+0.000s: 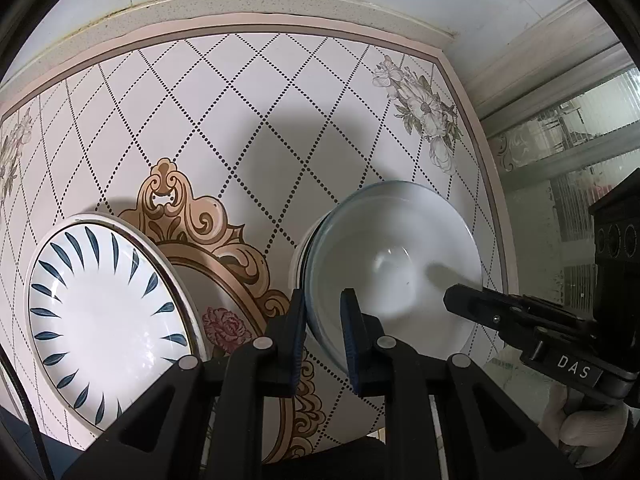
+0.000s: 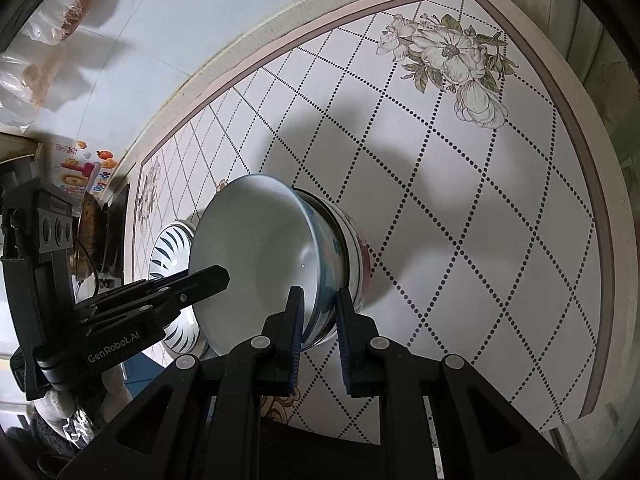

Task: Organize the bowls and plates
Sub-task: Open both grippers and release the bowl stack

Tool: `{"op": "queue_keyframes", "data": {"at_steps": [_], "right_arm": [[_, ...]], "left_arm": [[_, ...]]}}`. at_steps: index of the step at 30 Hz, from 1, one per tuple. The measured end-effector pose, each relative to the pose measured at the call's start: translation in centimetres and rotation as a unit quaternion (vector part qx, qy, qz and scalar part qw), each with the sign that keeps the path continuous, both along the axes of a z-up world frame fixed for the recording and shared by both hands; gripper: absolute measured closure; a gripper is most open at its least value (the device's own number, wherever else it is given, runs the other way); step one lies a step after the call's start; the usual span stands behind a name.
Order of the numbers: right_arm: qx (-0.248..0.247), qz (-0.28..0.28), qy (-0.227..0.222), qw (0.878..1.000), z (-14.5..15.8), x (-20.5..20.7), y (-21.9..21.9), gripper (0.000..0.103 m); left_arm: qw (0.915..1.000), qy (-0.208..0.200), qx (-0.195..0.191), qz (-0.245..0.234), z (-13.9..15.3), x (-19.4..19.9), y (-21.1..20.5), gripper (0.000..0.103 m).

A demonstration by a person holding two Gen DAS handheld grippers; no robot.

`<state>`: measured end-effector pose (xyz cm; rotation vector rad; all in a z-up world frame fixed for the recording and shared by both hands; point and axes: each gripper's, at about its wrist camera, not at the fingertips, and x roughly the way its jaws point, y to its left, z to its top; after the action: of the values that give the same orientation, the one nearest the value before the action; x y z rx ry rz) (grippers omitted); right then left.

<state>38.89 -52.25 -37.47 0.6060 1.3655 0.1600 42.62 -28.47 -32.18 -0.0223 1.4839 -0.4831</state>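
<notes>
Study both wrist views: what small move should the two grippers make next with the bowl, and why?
Probably lower it straight down together. The left gripper and right gripper each pinch opposite rims of the white bowl, which sits tilted in another bowl beside the blue-leaf plate; levelling it should seat the stack.

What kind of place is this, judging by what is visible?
Probably a home kitchen or dining corner. A patterned tabletop holds a plate with blue leaf marks and stacked bowls; tiled walls stand behind, with bagged food hanging there.
</notes>
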Motion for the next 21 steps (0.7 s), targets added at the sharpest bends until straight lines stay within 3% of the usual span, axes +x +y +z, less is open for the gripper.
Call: {"op": "queue_keyframes", "data": {"at_steps": [11,17,19,21], "right_arm": [[0.005,-0.012,0.005,1.0,0.3,-0.1,-0.1,0.083],[-0.049,-0.009,-0.008,0.999,2.8,-0.7,0.6,0.082],[-0.068,-0.007,-0.016,0.998,4.0,-1.0,0.8,0.067],[-0.088,-0.006,-0.025,0.996,5.8,-1.4,1.1,0.058]], "left_arm": [[1.0,0.002,0.006,-0.006,0.6,-0.4,0.1,0.088],[0.9985,-0.036,0.036,-0.018,3.9,-1.0,0.3,0.087],[0.998,-0.048,0.035,-0.019,5.2,-1.3,0.6,0.087],[0.9975,-0.06,0.028,-0.024,6.7,-1.6,0.8,0.086]]}}
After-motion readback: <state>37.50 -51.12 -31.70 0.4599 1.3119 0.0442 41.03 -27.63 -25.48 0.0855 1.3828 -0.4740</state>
